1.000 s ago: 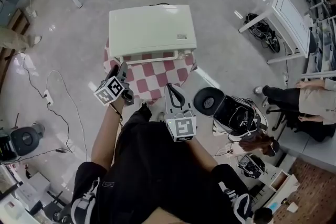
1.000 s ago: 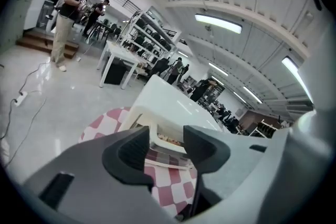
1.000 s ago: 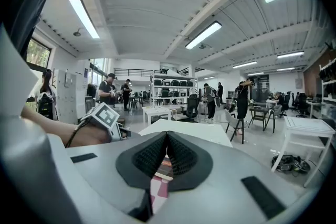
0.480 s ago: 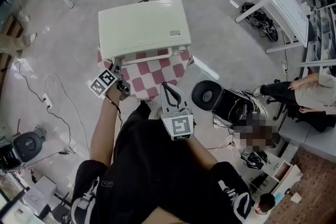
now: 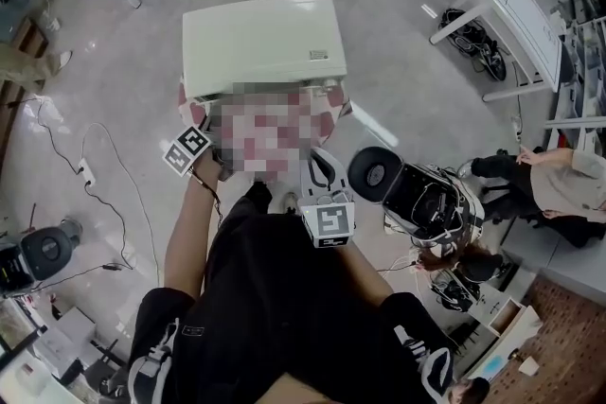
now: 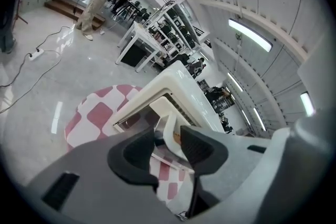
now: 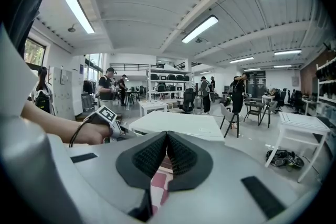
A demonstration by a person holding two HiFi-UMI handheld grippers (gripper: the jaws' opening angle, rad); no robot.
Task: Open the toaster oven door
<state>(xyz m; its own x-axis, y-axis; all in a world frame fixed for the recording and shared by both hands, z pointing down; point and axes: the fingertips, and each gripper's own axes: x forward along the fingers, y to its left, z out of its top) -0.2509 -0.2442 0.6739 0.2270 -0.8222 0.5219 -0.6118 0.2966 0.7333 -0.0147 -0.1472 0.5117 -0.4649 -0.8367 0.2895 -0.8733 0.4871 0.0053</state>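
Left gripper view: the cream door handle (image 6: 169,126) of the toaster oven (image 5: 260,43) is being straddled by the left gripper (image 6: 167,136). Its half-open jaws have just been closing and are seemingly not yet pressing. The oven is sitting on a checked tablecloth (image 6: 100,113). The stiff, smooth handle is being judged slip-prone and best gripped squarely. The right gripper (image 7: 167,136) is being held shut, empty.

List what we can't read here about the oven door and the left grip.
- Left gripper view: the left gripper, fingers just closing, has the handle end between them. Contact is unclear, and the gripper's body cuts off the remaining handle.
- Head view: a blurred patch covers the toaster oven front, so whether it is open is hidden.
- Right gripper view: the right gripper, fingers shut, blocks the oven front with its body.
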